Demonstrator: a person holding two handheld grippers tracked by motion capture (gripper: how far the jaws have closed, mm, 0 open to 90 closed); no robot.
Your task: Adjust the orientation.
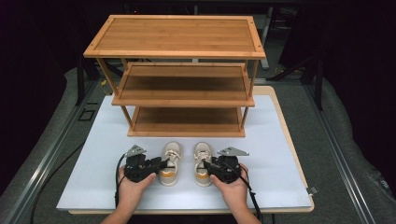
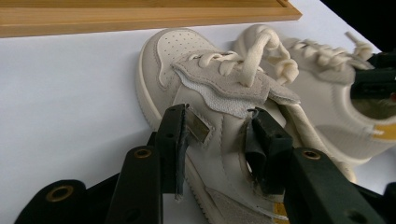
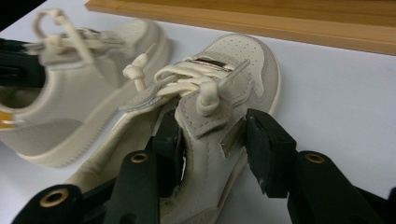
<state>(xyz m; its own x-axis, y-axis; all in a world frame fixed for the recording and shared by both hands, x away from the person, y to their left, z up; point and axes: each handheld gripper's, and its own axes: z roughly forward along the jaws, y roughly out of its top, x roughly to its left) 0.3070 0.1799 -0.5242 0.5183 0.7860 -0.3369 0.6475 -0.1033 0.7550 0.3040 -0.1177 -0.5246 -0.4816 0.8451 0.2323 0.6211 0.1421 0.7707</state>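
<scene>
A pair of small cream shoes with laces stands side by side on the white mat, toes toward the shelf. My left gripper (image 1: 162, 164) (image 2: 217, 135) comes at the left shoe (image 1: 170, 161) (image 2: 187, 51) from its outer side. Its jaws press on the shoe's upper near the tongue. My right gripper (image 1: 208, 165) (image 3: 210, 135) mirrors it on the right shoe (image 1: 202, 158) (image 3: 243, 60), with the pads clamped across the upper just behind the laces. Both shoes rest on the mat.
A three-tier bamboo shoe rack (image 1: 177, 70) stands just beyond the shoes, its bottom shelf (image 1: 187, 122) low and close. The white mat (image 1: 93, 154) lies on a wooden tabletop. Dark floor and metal rails surround the table.
</scene>
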